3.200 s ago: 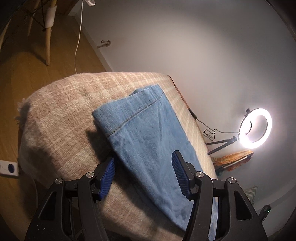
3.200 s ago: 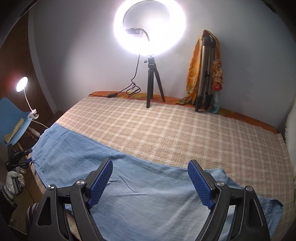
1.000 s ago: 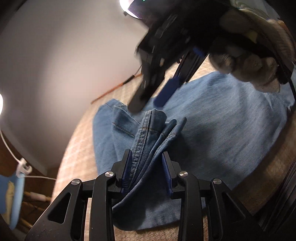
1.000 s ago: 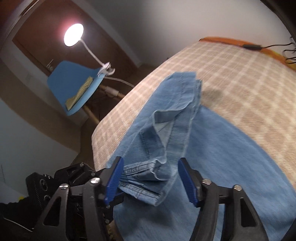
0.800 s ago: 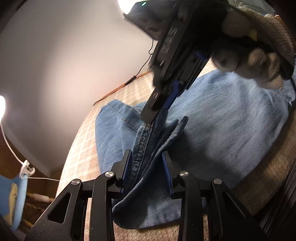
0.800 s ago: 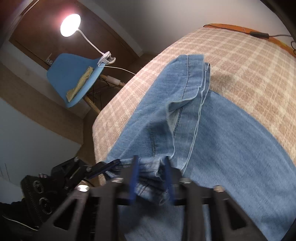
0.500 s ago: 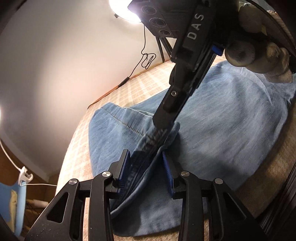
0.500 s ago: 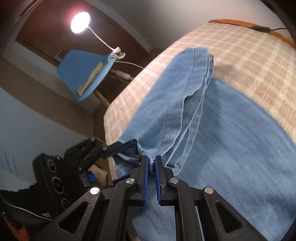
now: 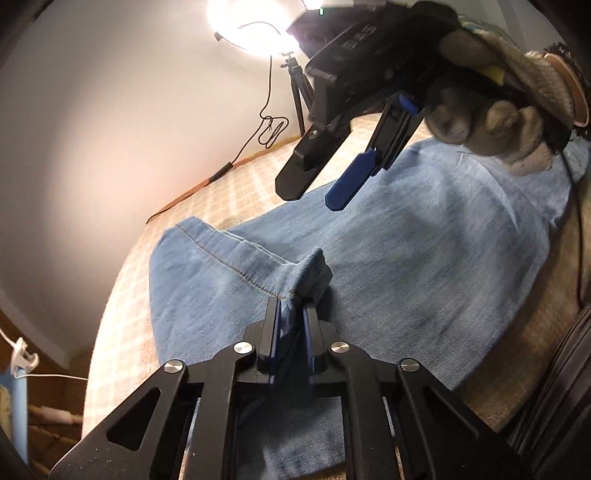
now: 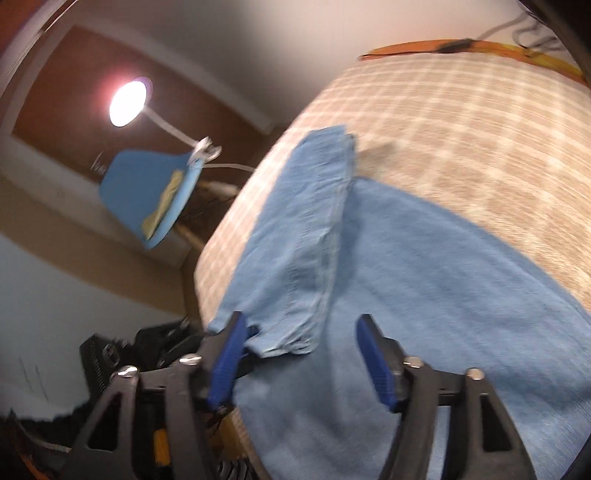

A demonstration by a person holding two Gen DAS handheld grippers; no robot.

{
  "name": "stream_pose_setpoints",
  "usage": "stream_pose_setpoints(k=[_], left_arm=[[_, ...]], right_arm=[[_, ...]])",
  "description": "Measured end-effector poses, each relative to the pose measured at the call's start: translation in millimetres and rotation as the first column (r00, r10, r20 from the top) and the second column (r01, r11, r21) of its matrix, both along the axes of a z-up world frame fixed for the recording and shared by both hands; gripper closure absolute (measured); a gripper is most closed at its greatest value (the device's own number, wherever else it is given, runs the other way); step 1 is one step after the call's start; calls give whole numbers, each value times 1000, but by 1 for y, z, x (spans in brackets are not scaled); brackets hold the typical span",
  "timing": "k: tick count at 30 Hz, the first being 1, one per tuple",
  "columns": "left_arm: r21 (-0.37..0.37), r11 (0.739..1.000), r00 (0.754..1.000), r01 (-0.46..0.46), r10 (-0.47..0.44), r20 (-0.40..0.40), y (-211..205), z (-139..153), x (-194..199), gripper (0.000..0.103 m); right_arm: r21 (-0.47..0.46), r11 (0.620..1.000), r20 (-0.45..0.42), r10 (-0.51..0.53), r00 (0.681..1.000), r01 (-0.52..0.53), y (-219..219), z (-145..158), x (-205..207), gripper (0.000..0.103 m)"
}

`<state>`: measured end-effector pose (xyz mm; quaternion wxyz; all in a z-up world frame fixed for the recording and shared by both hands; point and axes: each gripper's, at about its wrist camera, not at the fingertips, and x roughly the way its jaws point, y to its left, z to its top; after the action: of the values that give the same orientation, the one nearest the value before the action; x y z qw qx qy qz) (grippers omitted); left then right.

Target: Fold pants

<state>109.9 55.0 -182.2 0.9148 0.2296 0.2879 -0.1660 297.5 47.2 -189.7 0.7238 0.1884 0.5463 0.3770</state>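
Light blue denim pants (image 9: 424, 258) lie along the near edge of a plaid-covered bed (image 9: 236, 188). My left gripper (image 9: 292, 314) is shut on a bunched hem corner (image 9: 310, 273) of the pants, held just above the lower layer. My right gripper (image 9: 314, 184) hangs open above the pants, held by a gloved hand. In the right wrist view the right gripper (image 10: 299, 354) is open, its blue pads either side of the folded-over leg end (image 10: 303, 258), not touching it. The pants (image 10: 424, 295) spread out beyond on the bed (image 10: 461, 129).
A ring light on a tripod (image 9: 258, 29) stands at the bed's far side, with a cable (image 9: 266, 125) along the wall. A blue chair (image 10: 147, 192) with a clip lamp (image 10: 127, 98) stands off the bed's end. An orange cloth (image 10: 461, 46) lies along the far edge.
My right gripper has let go of the hem, opened, and lifted away. My left gripper has closed tight on the hem corner and keeps holding it.
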Motion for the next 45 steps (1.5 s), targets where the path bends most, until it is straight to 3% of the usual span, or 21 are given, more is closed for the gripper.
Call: stream_pose_setpoints(k=[5,9,13,15,17,19,21,26,27,28,29,32,35,39,45], left_arm=[[-120,992,999,-37,36,-6,19,13,-3,97],[-136,990,999,-40,40,-4,25,16,-6,97],[-80,996,997,48,-52,-55,9,8,-12,97],[-60,995,992,82,-87,-90,1,5,-15,92],[-44,994,987,95,-100,-122,-7,2,-13,75],[6,996,989,91,-89,-121,-16,-1,-11,66],[88,993,992,76,-66,-111,-28,-6,-6,66],[114,992,991,62,-48,-121,-36,-7,15,64],[91,994,989,64,-51,-137,-34,-6,22,68],[60,996,987,63,-53,-151,-30,-5,26,83],[34,998,986,56,-50,-157,-26,-5,28,90],[-82,996,985,28,-41,-168,-11,4,32,92],[-219,976,991,-10,-20,-135,12,19,29,92],[-295,955,997,-18,-4,-72,26,39,19,92],[-354,935,998,-22,-1,-64,37,46,11,93]], right_arm=[[60,996,-70,-60,996,64,-2,-9,15,30],[73,996,-129,-42,991,52,13,-19,25,30],[52,997,-144,-42,989,50,22,-25,25,30],[46,997,-140,-58,988,65,20,-25,22,30],[45,996,-136,-72,988,79,13,-24,21,30],[40,995,-130,-85,988,91,6,-23,20,30],[44,993,-127,-100,987,106,-3,-20,20,30],[59,991,-124,-113,986,121,-17,-14,21,30],[62,991,-123,-113,986,122,-20,-13,21,30],[64,991,-121,-113,986,121,-22,-12,20,30],[67,991,-120,-111,986,120,-22,-11,20,30],[68,991,-121,-106,987,115,-24,-9,20,30],[82,989,-135,-110,985,121,-17,-12,24,30],[102,988,-157,-100,983,117,-4,-17,34,30],[156,980,-210,-89,974,123,22,-30,51,29]])
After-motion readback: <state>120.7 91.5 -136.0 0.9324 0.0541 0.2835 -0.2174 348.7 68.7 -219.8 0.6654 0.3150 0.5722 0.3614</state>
